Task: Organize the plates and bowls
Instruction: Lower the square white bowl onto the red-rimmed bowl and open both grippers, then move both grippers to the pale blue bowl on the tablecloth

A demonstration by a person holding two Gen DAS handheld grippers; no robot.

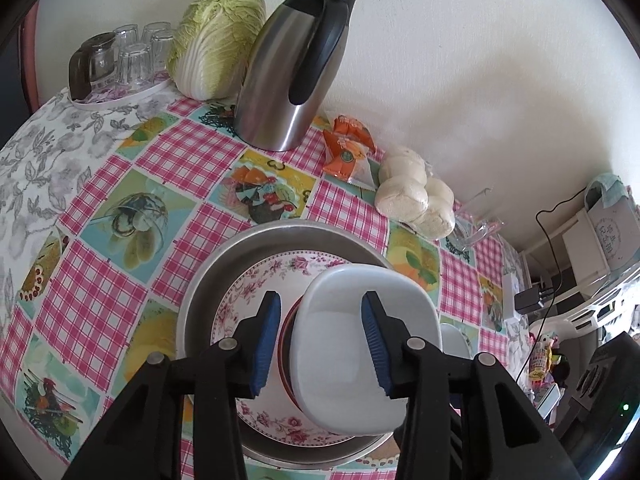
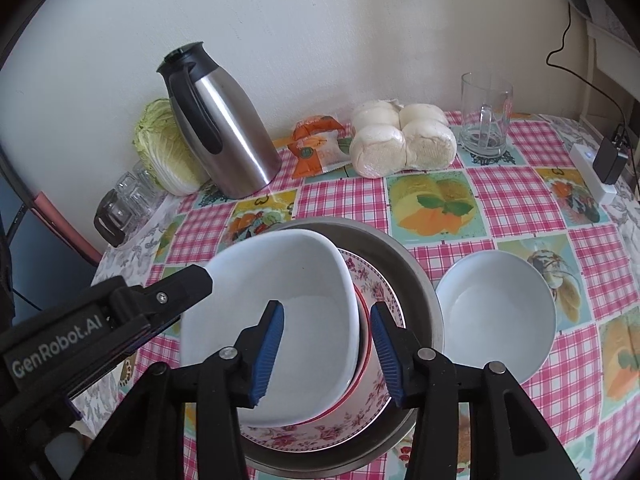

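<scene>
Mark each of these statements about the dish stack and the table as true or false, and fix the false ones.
1. The square white bowl sits on top of the stack. True.
2. The floral plate lies inside the metal pan. True.
3. The round white bowl is stacked in the pan. False: it stands on the tablecloth beside the pan.
4. The right gripper clamps the square bowl's rim. False: its pads stand apart, one either side of the rim.
5. The thermos jug lies on its side. False: it stands upright.
</scene>
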